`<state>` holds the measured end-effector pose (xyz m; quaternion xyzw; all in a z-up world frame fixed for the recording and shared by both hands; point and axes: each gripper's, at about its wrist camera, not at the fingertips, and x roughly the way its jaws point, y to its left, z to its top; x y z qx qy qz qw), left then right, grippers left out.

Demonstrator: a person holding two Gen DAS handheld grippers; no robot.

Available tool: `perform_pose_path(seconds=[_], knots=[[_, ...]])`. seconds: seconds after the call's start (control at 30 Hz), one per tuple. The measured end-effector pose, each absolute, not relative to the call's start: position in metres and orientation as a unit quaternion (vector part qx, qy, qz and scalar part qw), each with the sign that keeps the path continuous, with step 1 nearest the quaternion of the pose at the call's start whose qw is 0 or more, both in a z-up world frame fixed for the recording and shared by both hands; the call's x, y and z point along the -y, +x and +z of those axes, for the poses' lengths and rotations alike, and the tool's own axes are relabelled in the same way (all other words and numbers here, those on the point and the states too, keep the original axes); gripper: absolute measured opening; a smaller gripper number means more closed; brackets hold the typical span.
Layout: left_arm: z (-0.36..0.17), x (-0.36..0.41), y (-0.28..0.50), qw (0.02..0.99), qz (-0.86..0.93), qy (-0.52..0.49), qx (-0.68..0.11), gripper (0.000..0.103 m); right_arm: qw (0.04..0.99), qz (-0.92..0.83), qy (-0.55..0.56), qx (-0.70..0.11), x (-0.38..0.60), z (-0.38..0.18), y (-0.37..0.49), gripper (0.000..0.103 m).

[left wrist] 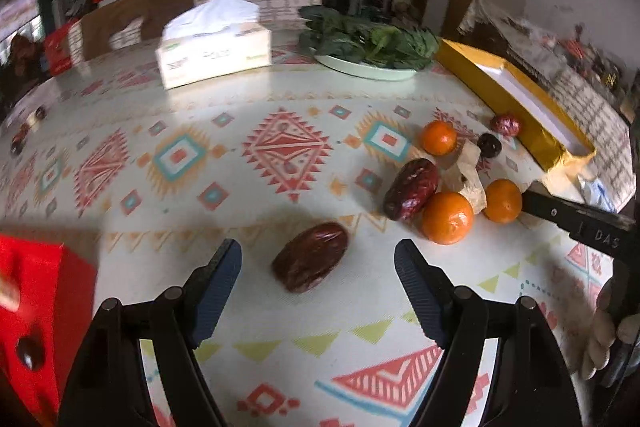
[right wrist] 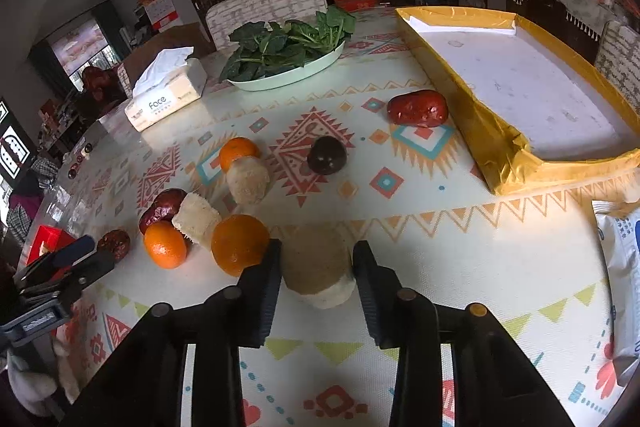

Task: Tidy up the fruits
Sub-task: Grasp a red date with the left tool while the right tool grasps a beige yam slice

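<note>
In the left wrist view my left gripper [left wrist: 318,247] stands open around a dark red date [left wrist: 310,263] that lies on the patterned tablecloth; its pads do not touch the fruit. To the date's right lie another date [left wrist: 410,193], three oranges [left wrist: 447,218] and beige chunks. In the right wrist view my right gripper [right wrist: 317,251] is shut on a beige chunk [right wrist: 316,271] with a white cut end, which rests on the cloth. An orange [right wrist: 240,251] touches its left finger. A dark round fruit [right wrist: 327,155] and a red date [right wrist: 418,109] lie farther off.
A yellow-rimmed tray [right wrist: 452,75] with a white floor stands at the right, with nothing in it. A plate of green leaves [right wrist: 288,47] and a tissue box [right wrist: 166,99] sit at the back. A red box [left wrist: 36,307] is at the left, a white packet [right wrist: 622,267] at the right edge.
</note>
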<state>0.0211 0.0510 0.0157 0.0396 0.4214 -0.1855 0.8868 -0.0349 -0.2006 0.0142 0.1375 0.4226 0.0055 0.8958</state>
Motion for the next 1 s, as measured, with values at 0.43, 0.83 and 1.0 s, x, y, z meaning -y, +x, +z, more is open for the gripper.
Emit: perform_pose_path(seconds=[0.43, 0.83, 1.0], knots=[[0.019, -0.047, 0.008, 0.887, -0.181, 0.061, -0.419, 0.027, 0.900, 0.006, 0.142, -0.412, 0.204, 0.017, -0.039, 0.038], [0.043, -0.094, -0.032, 0.901, -0.176, 0.002, -0.396, 0.033, 0.906, -0.009, 0.153, -0.395, 0.208, 0.021, -0.046, 0.037], [0.039, -0.108, -0.042, 0.899, -0.183, -0.008, -0.397, 0.062, 0.907, -0.014, 0.153, -0.392, 0.207, 0.021, -0.048, 0.037]])
